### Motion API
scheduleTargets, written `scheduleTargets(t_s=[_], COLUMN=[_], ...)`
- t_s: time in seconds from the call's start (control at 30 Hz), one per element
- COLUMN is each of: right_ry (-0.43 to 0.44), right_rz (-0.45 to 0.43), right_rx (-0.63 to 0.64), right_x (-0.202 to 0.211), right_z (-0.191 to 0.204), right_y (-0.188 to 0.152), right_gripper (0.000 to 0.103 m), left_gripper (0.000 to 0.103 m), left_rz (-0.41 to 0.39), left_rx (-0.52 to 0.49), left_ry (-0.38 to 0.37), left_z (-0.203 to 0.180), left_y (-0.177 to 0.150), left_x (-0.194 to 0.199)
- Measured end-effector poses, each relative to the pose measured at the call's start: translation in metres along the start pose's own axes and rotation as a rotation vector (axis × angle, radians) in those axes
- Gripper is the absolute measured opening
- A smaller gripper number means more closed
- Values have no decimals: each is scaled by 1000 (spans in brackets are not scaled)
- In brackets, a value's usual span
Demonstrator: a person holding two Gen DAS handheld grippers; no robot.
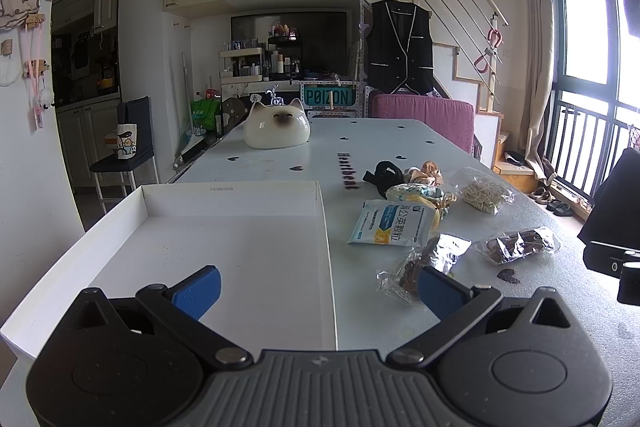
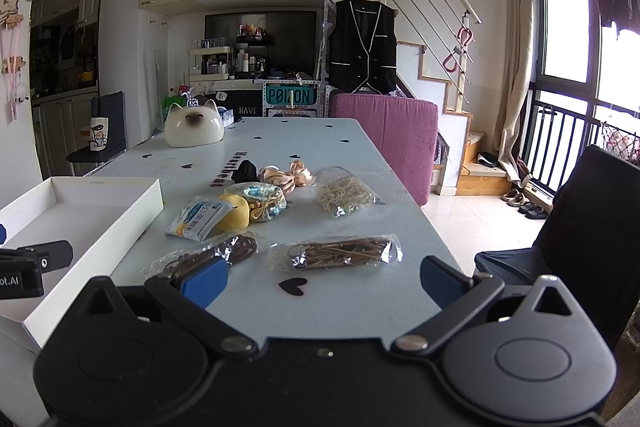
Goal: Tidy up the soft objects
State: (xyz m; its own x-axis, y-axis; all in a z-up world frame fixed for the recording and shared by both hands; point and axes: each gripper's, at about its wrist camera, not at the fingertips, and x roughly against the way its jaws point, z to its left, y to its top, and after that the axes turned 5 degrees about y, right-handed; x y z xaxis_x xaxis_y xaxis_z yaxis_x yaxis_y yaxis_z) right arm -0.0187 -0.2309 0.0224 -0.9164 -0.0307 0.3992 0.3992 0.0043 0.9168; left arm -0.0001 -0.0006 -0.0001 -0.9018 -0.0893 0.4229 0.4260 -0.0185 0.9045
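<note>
A shallow white box (image 1: 240, 247) lies on the table's left side with nothing in it. My left gripper (image 1: 320, 291) hovers open over its near right wall. To the right are a blue-white sachet (image 1: 394, 223), a yellow soft piece (image 2: 236, 213), a floral pouch (image 2: 260, 197), a black scrunchie (image 2: 245, 171) and a pink scrunchie (image 2: 288, 175). Three clear bags hold bands: pale ones (image 2: 344, 193), brown ones (image 2: 340, 251) and dark ones (image 2: 216, 253). My right gripper (image 2: 322, 281) is open above the near table edge, just short of the bags.
A cat-shaped ceramic piece (image 1: 277, 125) sits at the far end of the table (image 2: 344, 303). A pink cushioned seat (image 2: 388, 139) stands past the far right corner. A black chair (image 2: 560, 227) is to the right of the table.
</note>
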Motion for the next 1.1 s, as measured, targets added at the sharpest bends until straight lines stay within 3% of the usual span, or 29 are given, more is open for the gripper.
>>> scheduleTargets(t_s=[0.57,0.67,0.87,1.1], right_ry=[-4,5,-57,6], right_rz=[-23,-28,-46,-45], right_rx=[-23,-46,-50,-46], right_x=[5,1,-11,-40], right_z=[-15,-23,-33,-49], right_y=[7,13,24,42], right_gripper=[103,103,103,103], left_gripper=[103,103,103,103], left_rz=[-34,-39,-65,-4], left_rx=[-46,-57,-103,-131], left_ry=[-37,-77,-178,-307], left_z=[-14,-19,-40,-60], left_y=[11,17,23,25], left_x=[4,-2,-11,-35])
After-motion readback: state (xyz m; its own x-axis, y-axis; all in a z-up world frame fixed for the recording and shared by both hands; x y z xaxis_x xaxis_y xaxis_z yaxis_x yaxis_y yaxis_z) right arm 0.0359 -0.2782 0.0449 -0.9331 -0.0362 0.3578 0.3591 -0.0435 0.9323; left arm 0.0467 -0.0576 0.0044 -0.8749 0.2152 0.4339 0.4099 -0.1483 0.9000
